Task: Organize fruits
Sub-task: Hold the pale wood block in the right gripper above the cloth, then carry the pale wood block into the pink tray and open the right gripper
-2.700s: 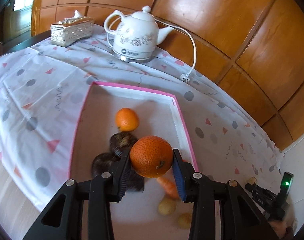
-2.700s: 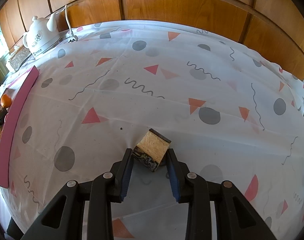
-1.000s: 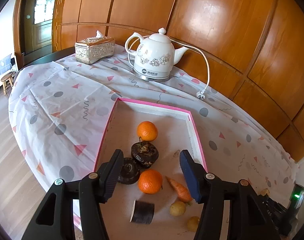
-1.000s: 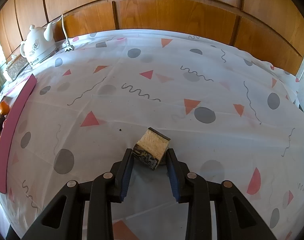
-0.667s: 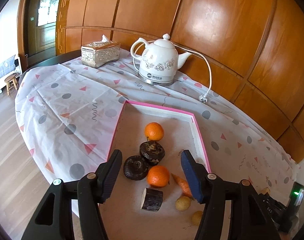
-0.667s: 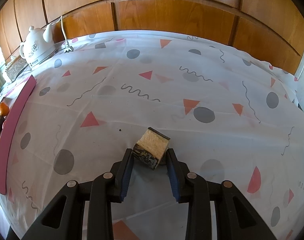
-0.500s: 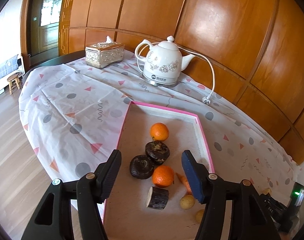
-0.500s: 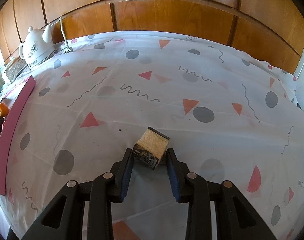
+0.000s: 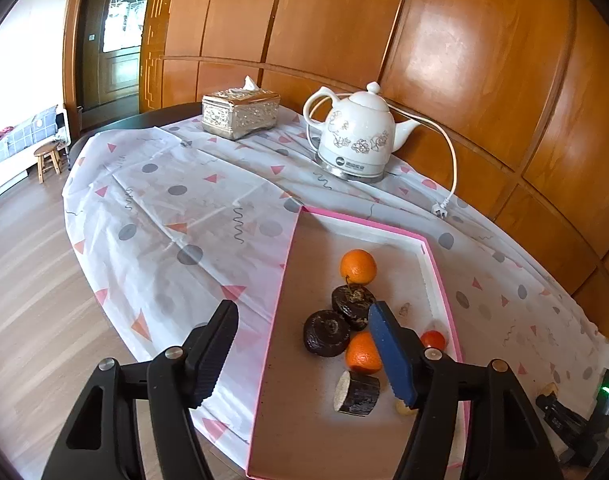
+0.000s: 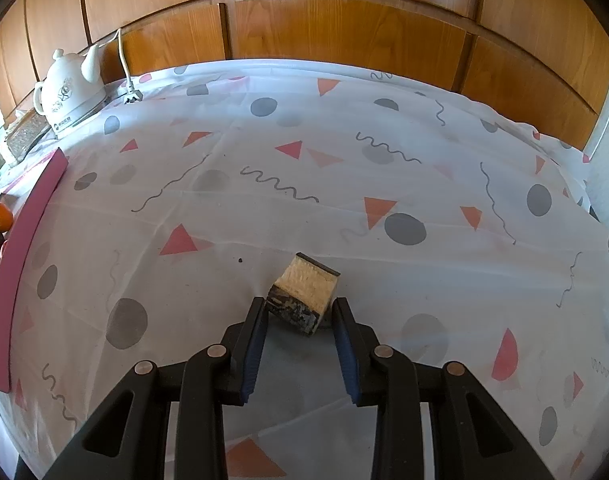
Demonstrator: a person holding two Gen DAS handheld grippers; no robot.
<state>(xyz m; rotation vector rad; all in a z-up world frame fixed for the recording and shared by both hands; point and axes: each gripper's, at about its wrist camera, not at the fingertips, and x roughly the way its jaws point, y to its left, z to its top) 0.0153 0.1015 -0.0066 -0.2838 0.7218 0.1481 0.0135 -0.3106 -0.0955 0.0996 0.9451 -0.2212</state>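
Observation:
A pink-rimmed tray (image 9: 280, 284) holds a far orange (image 9: 358, 267), a near orange (image 9: 362, 354), two dark round fruits (image 9: 352, 300) and a cut dark piece (image 9: 356, 392). My left gripper (image 9: 303, 308) hovers above the tray's left rim. Its jaws are opening with nothing between them. In the right wrist view, a cut chunk (image 10: 304, 294) with dark skin and a pale fibrous face rests on the tablecloth. My right gripper (image 10: 300, 305) is closing on it, one pad against each side.
A white kettle (image 9: 358, 140) with its cord and loose plug (image 9: 438, 210) stands behind the tray, beside a silver tissue box (image 9: 240, 114). A black device with a green light (image 9: 606, 394) lies at the right. The table edge and wooden floor lie to the left.
The orange that my left gripper held now lies in the tray. That gripper has pulled back and to the left with wider jaws. The right gripper and chunk are unchanged.

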